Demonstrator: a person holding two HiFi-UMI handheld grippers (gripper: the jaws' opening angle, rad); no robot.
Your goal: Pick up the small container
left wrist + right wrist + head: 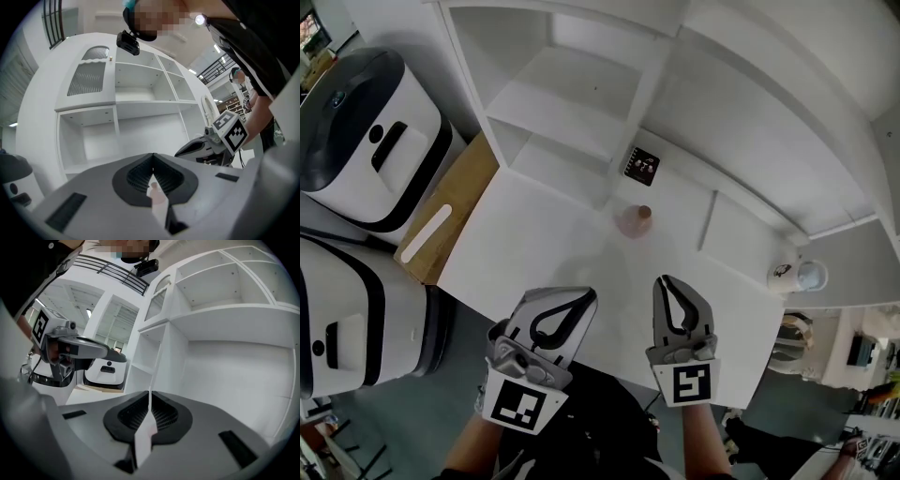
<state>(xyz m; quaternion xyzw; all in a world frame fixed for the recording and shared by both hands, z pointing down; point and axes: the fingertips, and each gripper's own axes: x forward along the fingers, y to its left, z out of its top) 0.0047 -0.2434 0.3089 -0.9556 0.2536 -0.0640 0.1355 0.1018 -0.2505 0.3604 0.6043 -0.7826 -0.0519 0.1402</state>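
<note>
The small container [635, 221], a pinkish translucent bottle with a brown cap, stands upright on the white table [534, 253], just in front of the shelf unit. My left gripper [587, 296] and right gripper [665, 281] hover side by side over the table's near edge, both short of the container. Both are shut with nothing between their jaws. In the left gripper view the container [154, 191] shows in the slit below the left gripper's [153, 157] closed tips, with the right gripper [201, 147] off to the right. The right gripper view has its own jaws [150, 395] closed and the left gripper [70, 350] at left.
A white open shelf unit [572, 103] rises behind the table. A black marker card [641, 165] leans at its foot. At the table's right end stands a white mug [797, 275]. Left of the table are a cardboard box [450, 211] and two white-and-black machines [366, 141].
</note>
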